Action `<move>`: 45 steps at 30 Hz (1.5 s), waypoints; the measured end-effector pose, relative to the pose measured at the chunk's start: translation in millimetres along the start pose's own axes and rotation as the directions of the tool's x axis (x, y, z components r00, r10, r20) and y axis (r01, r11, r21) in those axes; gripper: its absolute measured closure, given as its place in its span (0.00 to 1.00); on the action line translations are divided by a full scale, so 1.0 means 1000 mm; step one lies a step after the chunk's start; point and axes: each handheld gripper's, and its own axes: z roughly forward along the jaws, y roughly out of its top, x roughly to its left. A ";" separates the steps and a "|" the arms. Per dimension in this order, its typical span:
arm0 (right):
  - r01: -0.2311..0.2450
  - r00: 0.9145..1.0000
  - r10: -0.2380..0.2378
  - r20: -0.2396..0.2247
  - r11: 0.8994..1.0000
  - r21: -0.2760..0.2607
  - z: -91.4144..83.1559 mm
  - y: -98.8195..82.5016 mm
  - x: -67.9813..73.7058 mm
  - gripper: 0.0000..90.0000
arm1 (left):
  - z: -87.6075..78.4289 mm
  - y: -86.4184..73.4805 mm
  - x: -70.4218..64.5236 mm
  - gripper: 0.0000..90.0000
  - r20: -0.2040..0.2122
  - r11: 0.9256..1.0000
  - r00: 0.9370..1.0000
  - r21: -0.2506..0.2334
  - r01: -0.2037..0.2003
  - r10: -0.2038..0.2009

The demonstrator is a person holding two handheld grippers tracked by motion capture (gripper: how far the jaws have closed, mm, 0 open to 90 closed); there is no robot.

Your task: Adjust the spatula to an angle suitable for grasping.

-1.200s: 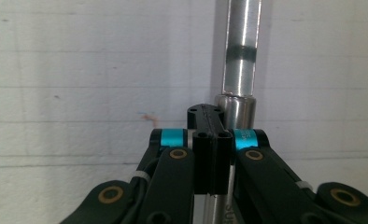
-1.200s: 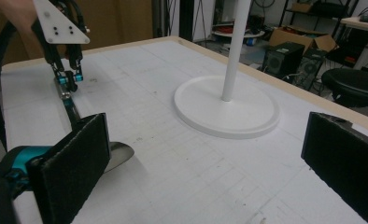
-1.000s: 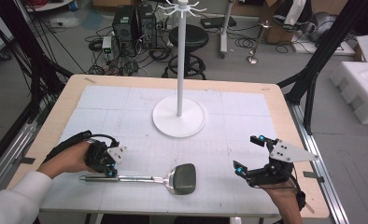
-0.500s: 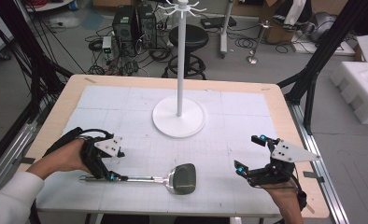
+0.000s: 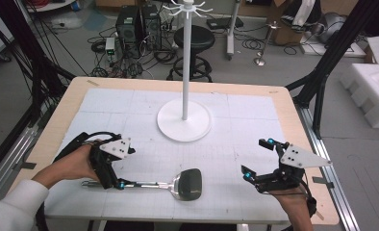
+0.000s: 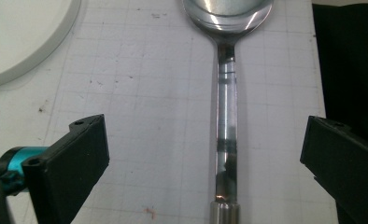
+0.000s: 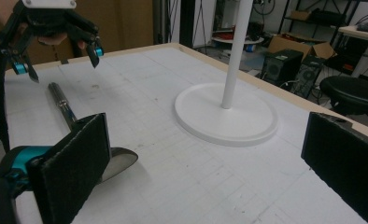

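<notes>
My left gripper point(image 5: 116, 182) points down, jaws wide apart after just opening, nothing pressed between the pads. Left hand point(image 5: 77, 163) grips its body, forearm in from lower left. My right gripper point(image 5: 257, 159) held level, jaws spread wide, right hand point(image 5: 293, 202) beneath it.

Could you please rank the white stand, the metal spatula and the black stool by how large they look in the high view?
1. White stand, largest.
2. Spatula.
3. Stool, smallest, though it sits farther from the camera, so its true size is unsure.
</notes>
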 end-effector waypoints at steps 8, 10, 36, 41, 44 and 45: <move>0.000 1.000 0.000 0.000 1.000 -0.005 -0.001 0.000 0.000 0.01 | 0.020 0.005 -0.006 0.07 0.019 0.999 0.999 0.025 -0.028 0.027; -0.002 1.000 0.002 -0.002 1.000 -0.002 -0.001 0.000 0.000 0.01 | 0.025 0.006 -0.008 0.07 0.027 0.999 0.999 0.032 -0.034 0.033; -0.003 1.000 0.003 -0.011 1.000 0.003 0.000 -0.001 0.000 0.01 | 0.059 0.014 -0.017 0.51 0.042 0.973 0.999 0.227 -0.025 0.016; -0.004 1.000 0.004 -0.013 1.000 0.005 0.001 -0.001 -0.001 0.01 | 0.062 0.017 -0.017 0.62 0.045 0.965 0.999 0.262 -0.029 0.018; -0.005 1.000 0.005 -0.013 1.000 0.006 0.001 -0.001 -0.001 0.01 | 0.064 0.018 -0.017 0.64 0.039 0.960 0.999 0.280 -0.026 0.015; -0.005 1.000 0.005 -0.014 1.000 0.005 0.001 -0.001 -0.001 0.01 | 0.064 0.018 -0.017 0.65 0.043 0.958 0.999 0.287 -0.022 0.010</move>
